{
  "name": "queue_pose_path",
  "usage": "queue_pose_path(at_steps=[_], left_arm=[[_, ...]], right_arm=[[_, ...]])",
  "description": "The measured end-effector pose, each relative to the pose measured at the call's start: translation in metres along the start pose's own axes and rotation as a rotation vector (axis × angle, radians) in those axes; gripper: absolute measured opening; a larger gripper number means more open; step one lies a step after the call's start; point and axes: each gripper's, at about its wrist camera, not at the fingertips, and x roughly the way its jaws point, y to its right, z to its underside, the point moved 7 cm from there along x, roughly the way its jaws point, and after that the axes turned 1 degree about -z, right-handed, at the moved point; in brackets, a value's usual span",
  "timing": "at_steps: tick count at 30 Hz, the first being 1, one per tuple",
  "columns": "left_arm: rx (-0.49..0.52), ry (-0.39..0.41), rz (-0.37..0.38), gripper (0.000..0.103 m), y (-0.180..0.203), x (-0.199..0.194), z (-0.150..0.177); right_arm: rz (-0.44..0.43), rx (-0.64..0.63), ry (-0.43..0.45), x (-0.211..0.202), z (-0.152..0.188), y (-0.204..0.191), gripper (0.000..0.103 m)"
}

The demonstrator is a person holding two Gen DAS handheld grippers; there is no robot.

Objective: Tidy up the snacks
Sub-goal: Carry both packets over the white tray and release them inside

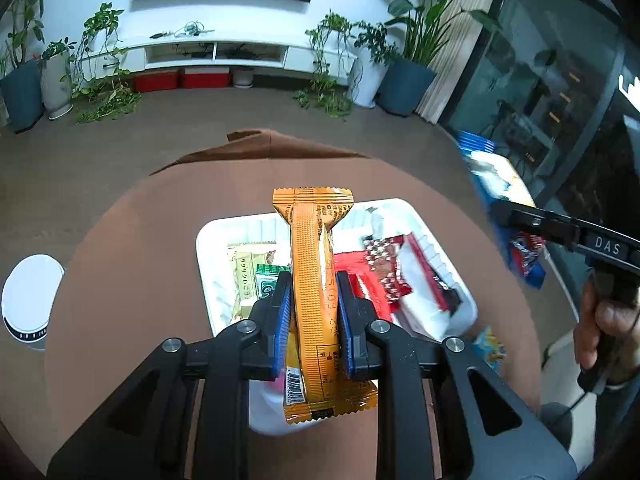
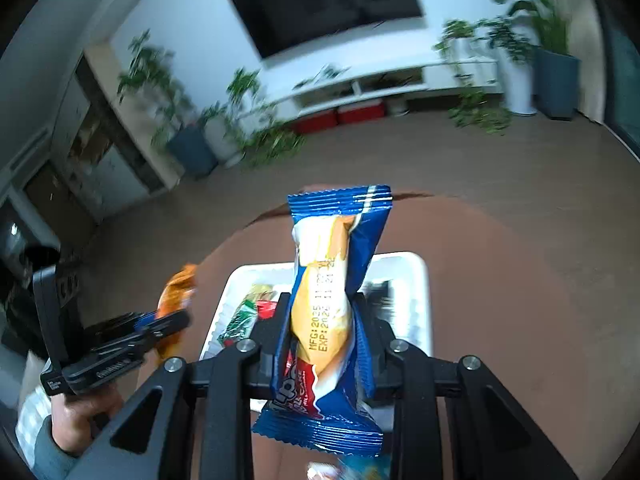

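My left gripper (image 1: 314,280) is shut on an orange snack bar (image 1: 314,280) and holds it lengthwise above the white tray (image 1: 208,248). The tray holds several snacks, among them a green and yellow pack (image 1: 256,276) and red and white packs (image 1: 384,276). My right gripper (image 2: 322,300) is shut on a blue cake packet (image 2: 332,280) above the same tray (image 2: 416,276). The right gripper also shows at the right of the left wrist view (image 1: 500,204), the left one at the left of the right wrist view (image 2: 176,316).
The tray sits on a round brown table (image 1: 140,260). A small blue and yellow packet (image 1: 490,346) lies on the table by the tray's near right corner. A white round bin (image 1: 28,300) stands on the floor at left. A TV unit and potted plants stand far behind.
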Motion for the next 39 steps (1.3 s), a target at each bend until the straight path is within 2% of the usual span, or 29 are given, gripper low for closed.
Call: queue_pose_path(at_steps=[3,9,16,22,25,27,29,34,36,37,39], left_arm=[[0.013,-0.027,-0.012,0.019,0.002,0.025,0.004],[0.028,-0.06,-0.021,0.019,0.001,0.061,0.016],[0.029,-0.08,-0.025,0.019,0.007,0.094,0.018],[0.017,-0.079,-0.036,0.021,0.004,0.107,0.021],[0.023,-0.082,-0.041,0.026,0.005,0.107,0.022],[0.016,-0.084,-0.045,0.032,0.003,0.106,0.024],[0.009,-0.075,-0.043,0.049,0.002,0.107,0.024],[0.012,-0.063,-0.04,0.05,0.005,0.106,0.021],[0.014,-0.058,-0.042,0.054,0.006,0.103,0.02],[0.014,-0.05,-0.046,0.06,0.005,0.097,0.021],[0.009,-0.039,-0.052,0.065,0.005,0.092,0.021]], right_arm=[[0.011,-0.023,-0.065,0.04,0.005,-0.01,0.031],[0.039,-0.045,-0.143,0.084,0.015,-0.01,0.031],[0.067,-0.064,-0.179,0.109,0.025,-0.005,0.031],[0.082,-0.056,-0.185,0.111,0.03,-0.001,0.037],[0.087,-0.06,-0.182,0.11,0.031,-0.001,0.04],[0.088,-0.053,-0.178,0.108,0.031,0.0,0.047],[0.085,-0.049,-0.176,0.107,0.032,0.002,0.047],[0.082,-0.048,-0.173,0.101,0.037,0.001,0.048],[0.075,-0.042,-0.165,0.096,0.037,0.001,0.049],[0.069,-0.037,-0.156,0.092,0.037,0.001,0.051],[0.056,-0.026,-0.132,0.082,0.035,0.001,0.063]])
